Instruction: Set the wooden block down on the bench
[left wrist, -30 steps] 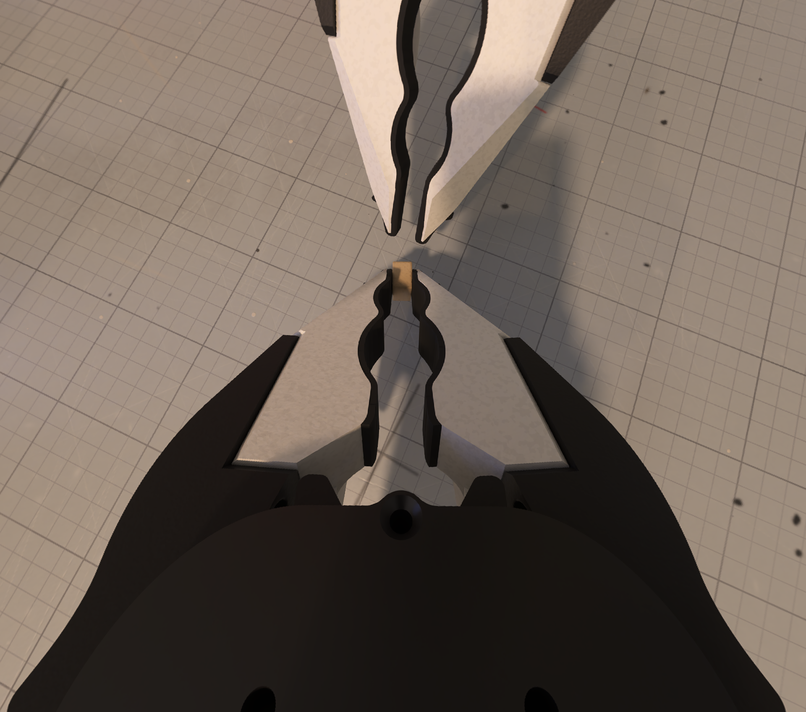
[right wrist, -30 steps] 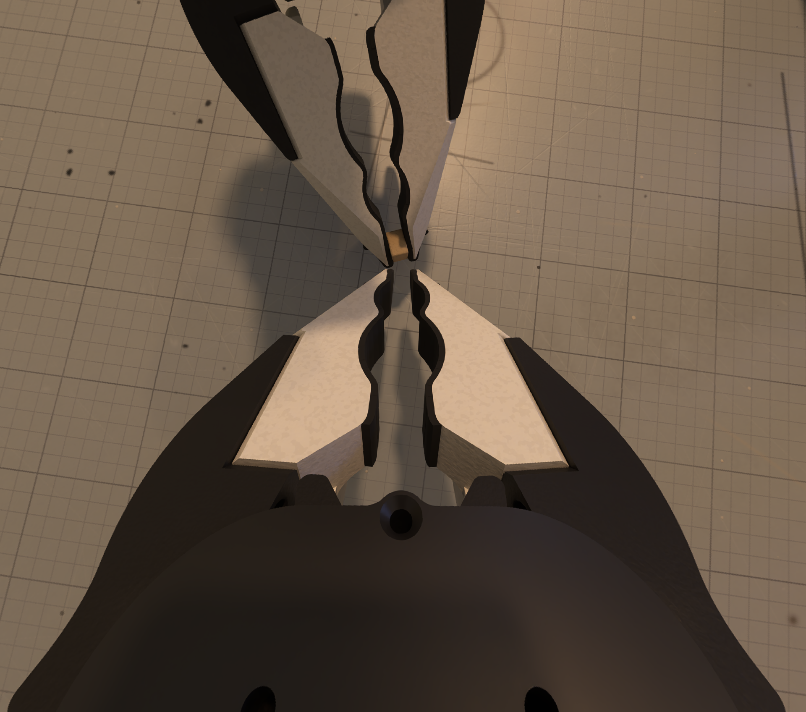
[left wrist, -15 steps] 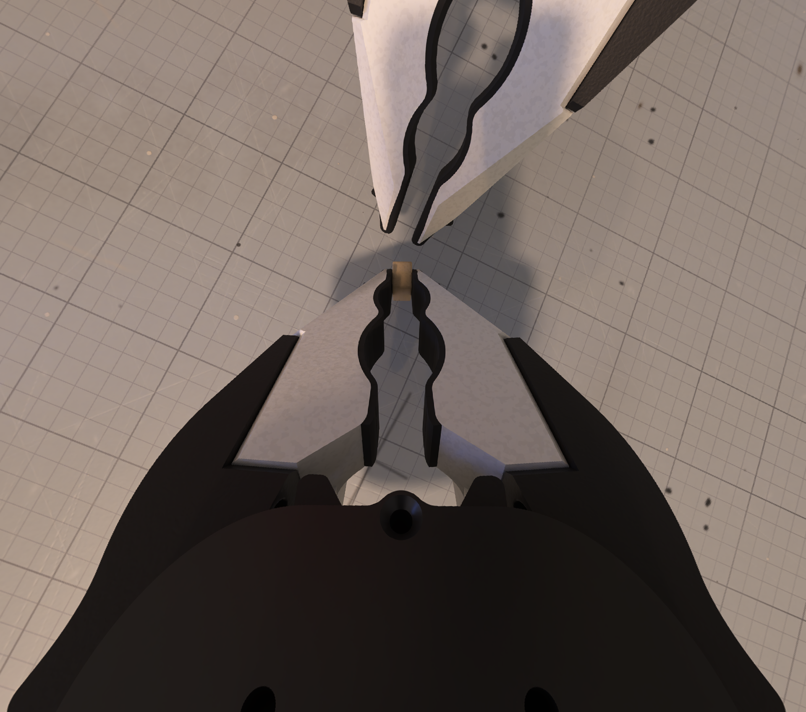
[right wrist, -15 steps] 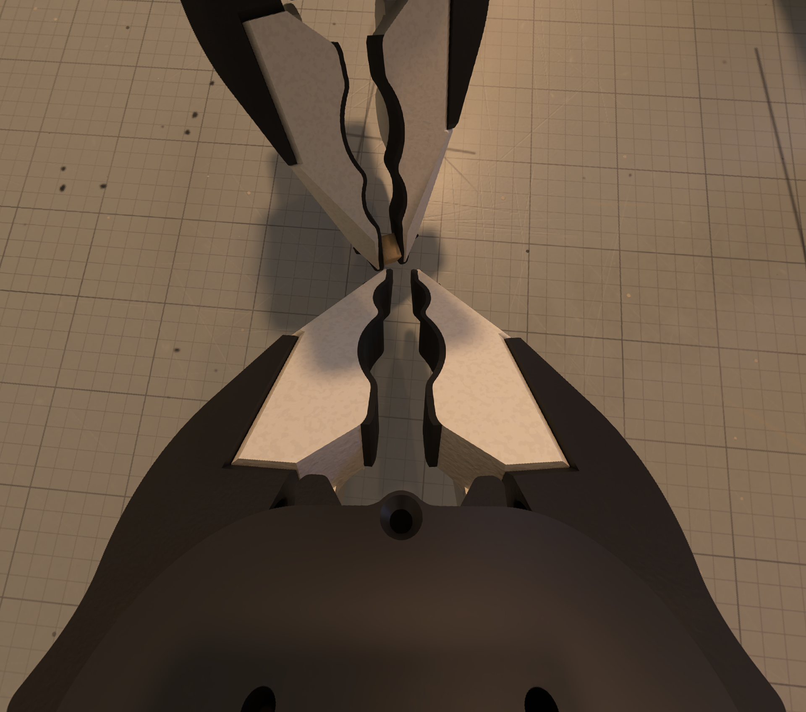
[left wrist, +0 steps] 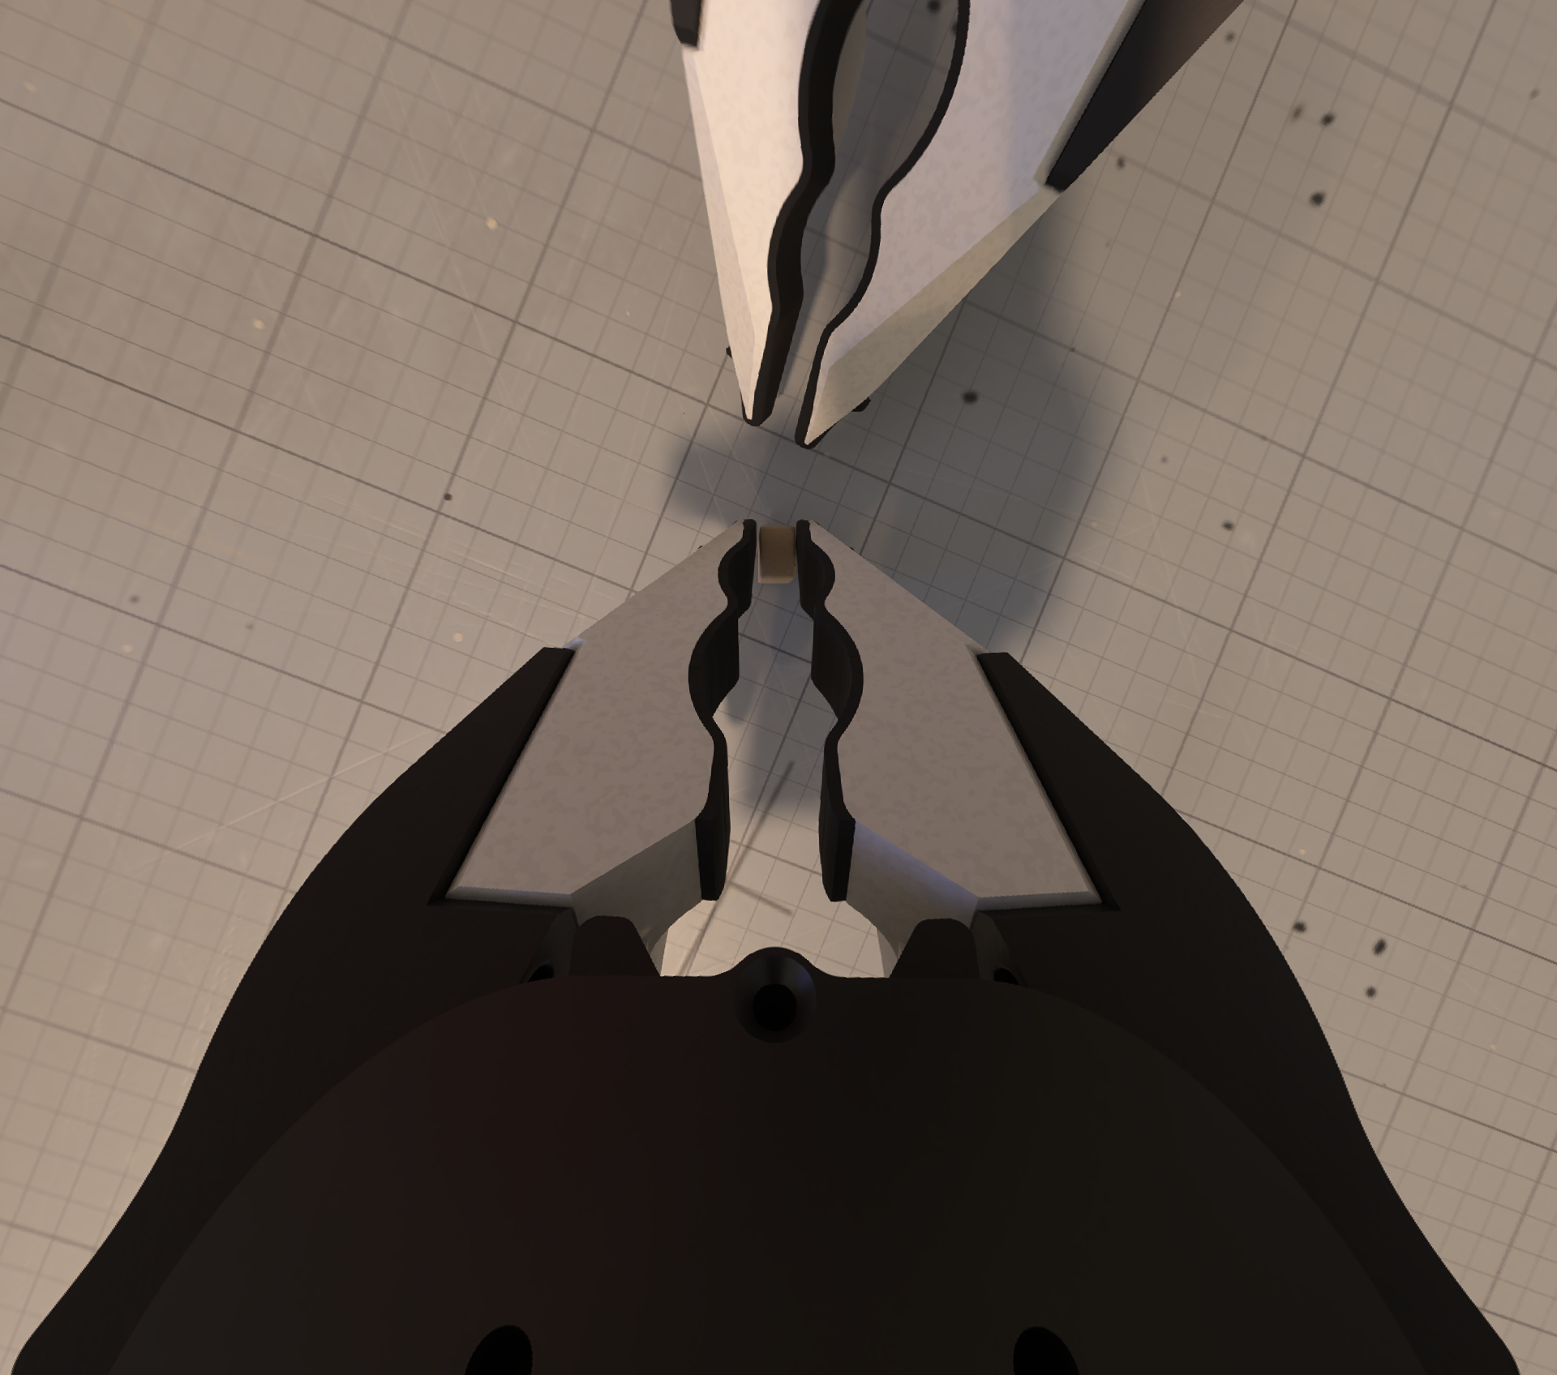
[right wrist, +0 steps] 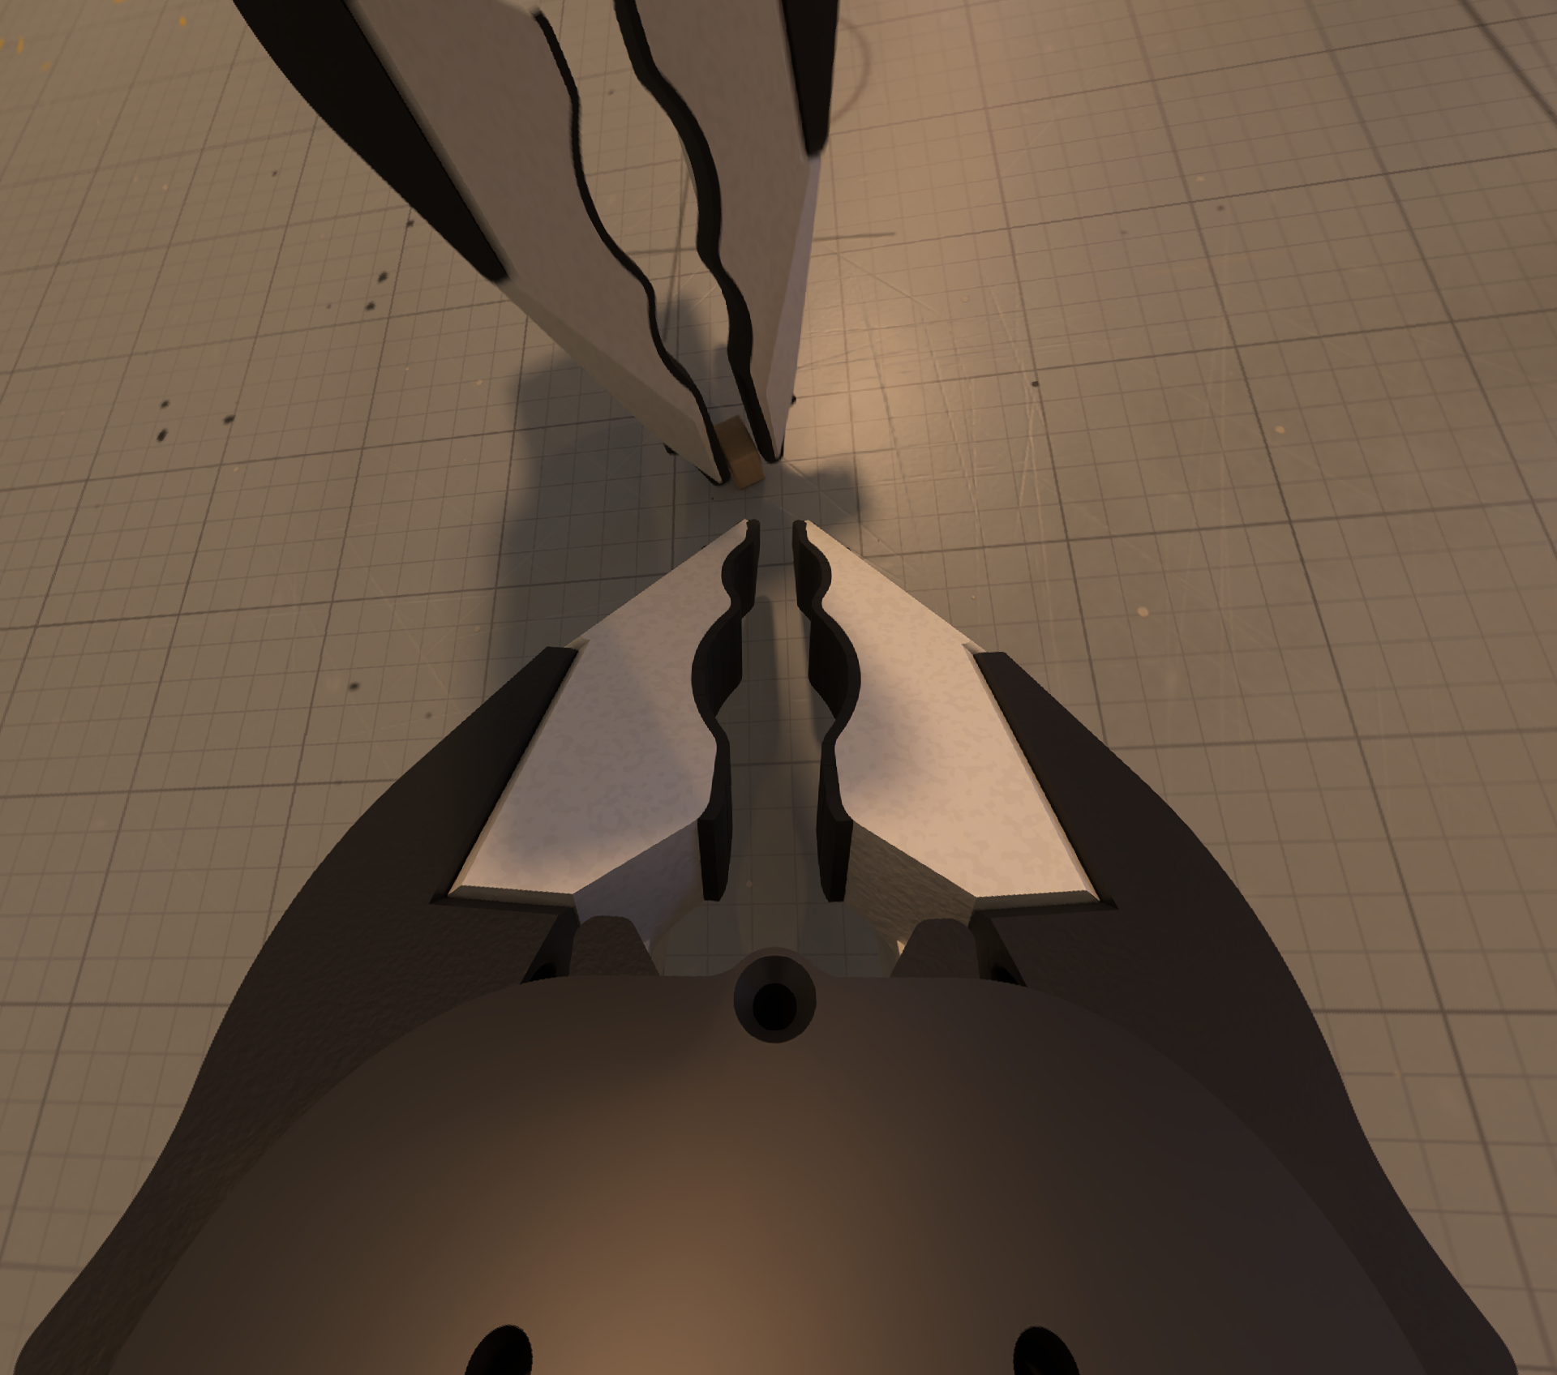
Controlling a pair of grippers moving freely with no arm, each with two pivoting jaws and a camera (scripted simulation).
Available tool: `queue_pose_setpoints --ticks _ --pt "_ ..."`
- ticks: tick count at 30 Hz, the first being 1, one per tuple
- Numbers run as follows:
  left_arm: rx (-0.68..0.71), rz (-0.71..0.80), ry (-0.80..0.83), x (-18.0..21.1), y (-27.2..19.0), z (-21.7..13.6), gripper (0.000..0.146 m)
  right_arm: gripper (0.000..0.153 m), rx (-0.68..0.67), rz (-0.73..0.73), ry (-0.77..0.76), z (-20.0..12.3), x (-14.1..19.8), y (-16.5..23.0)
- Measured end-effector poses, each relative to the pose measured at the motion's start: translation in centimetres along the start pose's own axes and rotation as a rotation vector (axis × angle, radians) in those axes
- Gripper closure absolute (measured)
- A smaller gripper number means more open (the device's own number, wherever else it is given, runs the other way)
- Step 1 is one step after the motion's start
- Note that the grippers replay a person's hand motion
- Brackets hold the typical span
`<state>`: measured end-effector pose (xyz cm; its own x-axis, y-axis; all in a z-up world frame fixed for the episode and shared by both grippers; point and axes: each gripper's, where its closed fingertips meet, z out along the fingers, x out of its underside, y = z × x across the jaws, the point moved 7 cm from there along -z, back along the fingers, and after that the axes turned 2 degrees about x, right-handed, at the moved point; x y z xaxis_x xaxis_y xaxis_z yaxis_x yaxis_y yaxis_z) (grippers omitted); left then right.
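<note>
Starting on the left of the left wrist view, it's all gridded bench [left wrist: 253,324], greyish mat with fine squares and a few dark specks. Dead center, the left gripper [left wrist: 776,530] comes up from the bottom of the frame, and its two tips are pinched on the wooden block [left wrist: 776,554], a tiny tan piece sitting right at the very ends of the fingers. Whether the block is touching the bench yet, I honestly can't tell from this angle. Just above it, pointing down from the top of the frame, is the right gripper [left wrist: 782,432], tips only a little apart with nothing between them, close to the block but not touching.

Right wrist view, same deal flipped. Left side is bench [right wrist: 211,576] with some dark spots and a couple of orange flecks in the upper left corner. In the middle, the left gripper [right wrist: 741,465] reaches down from the top with the wooden block [right wrist: 741,460] clamped at its tips, low over the mat with its shadow right under it. Below that the right gripper [right wrist: 776,534] has a narrow gap between its fingers and holds nothing.
</note>
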<state>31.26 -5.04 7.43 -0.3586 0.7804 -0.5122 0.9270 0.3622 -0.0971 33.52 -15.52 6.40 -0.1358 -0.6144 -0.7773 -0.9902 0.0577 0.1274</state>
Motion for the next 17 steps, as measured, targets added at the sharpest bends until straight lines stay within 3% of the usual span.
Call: queue_pose_setpoints --ticks 5,8,17 --pt "-0.024 0.007 -0.059 -1.6 0.1 -2.1 0.134 0.145 0.043 0.010 -0.052 -0.8 0.6 0.1" --pt "-0.008 -0.016 -0.020 -1.9 -0.1 -2.0 0.131 0.146 0.025 -0.016 -0.110 -1.2 0.3 0.7" --pt "0.076 0.053 -0.100 -2.5 -1.9 -2.2 0.128 0.146 -0.009 -0.138 -0.234 -2.9 0.5 2.2"
